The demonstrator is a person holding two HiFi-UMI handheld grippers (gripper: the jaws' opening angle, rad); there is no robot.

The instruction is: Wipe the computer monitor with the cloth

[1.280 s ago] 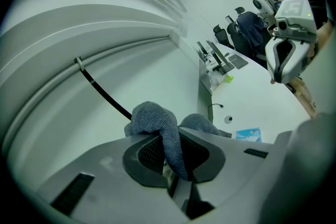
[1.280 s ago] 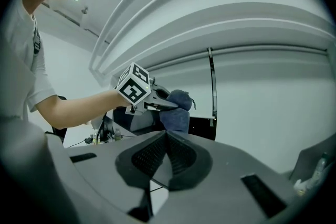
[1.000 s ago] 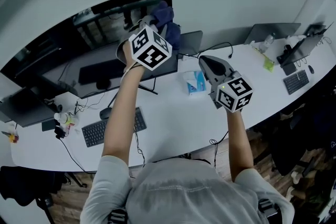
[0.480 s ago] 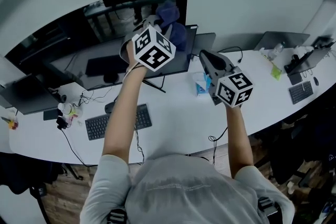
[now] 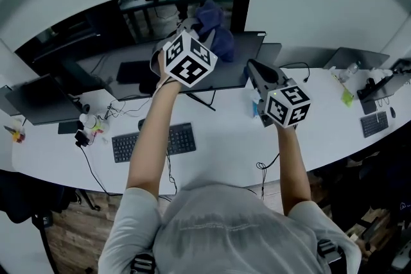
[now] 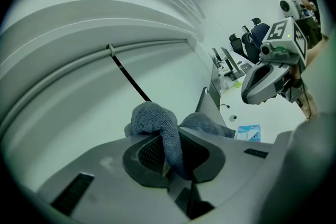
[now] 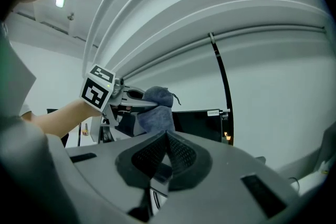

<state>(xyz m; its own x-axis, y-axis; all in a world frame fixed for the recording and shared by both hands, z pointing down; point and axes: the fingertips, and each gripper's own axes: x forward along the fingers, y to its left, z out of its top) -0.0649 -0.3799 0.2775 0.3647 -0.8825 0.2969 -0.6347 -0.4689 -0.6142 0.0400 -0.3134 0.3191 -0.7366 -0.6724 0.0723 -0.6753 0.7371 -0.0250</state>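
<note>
the left gripper is clenched on the blue-grey cloth, with one fold pinched between its jaws and the rest bunched above them. in the head view the cloth sits at the top edge of the dark monitor, which stands on the white worktop; whether the cloth touches the screen i cannot tell. the right gripper has its jaws pressed together on nothing and hangs just right of the left one. a keyboard lies in front of the monitor.
</note>
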